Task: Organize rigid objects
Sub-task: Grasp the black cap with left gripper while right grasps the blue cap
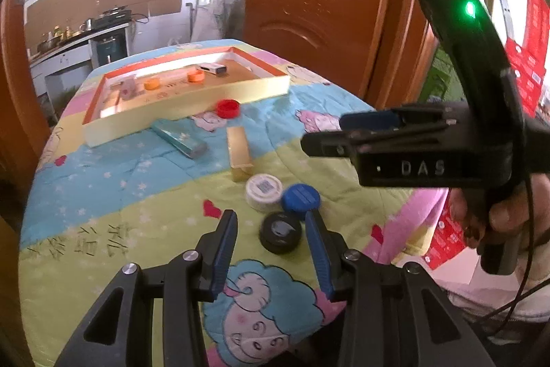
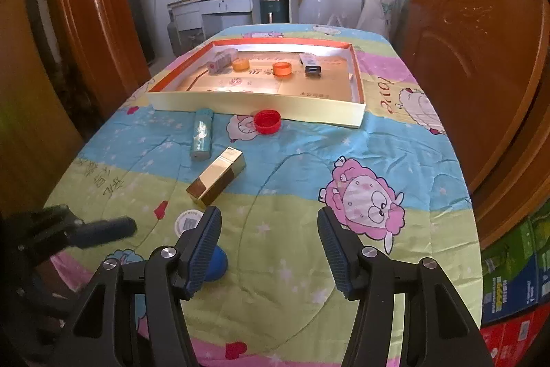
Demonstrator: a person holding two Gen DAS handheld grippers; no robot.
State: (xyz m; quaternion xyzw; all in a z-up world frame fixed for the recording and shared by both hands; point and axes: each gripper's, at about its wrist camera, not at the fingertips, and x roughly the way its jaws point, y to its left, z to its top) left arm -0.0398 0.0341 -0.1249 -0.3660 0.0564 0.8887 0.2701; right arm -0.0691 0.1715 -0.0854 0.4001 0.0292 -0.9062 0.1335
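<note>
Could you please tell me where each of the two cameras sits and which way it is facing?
Left wrist: on the left gripper, angled down over the black cap; the right gripper and a hand show.
Right wrist: on the right gripper, angled down the table; the left gripper shows.
Shared: tray, red cap, gold box.

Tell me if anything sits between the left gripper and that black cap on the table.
Nothing visible does. The left gripper is open, with the black cap just ahead, close to its right finger. The blue cap and white cap lie beyond it, not in the path.
</note>
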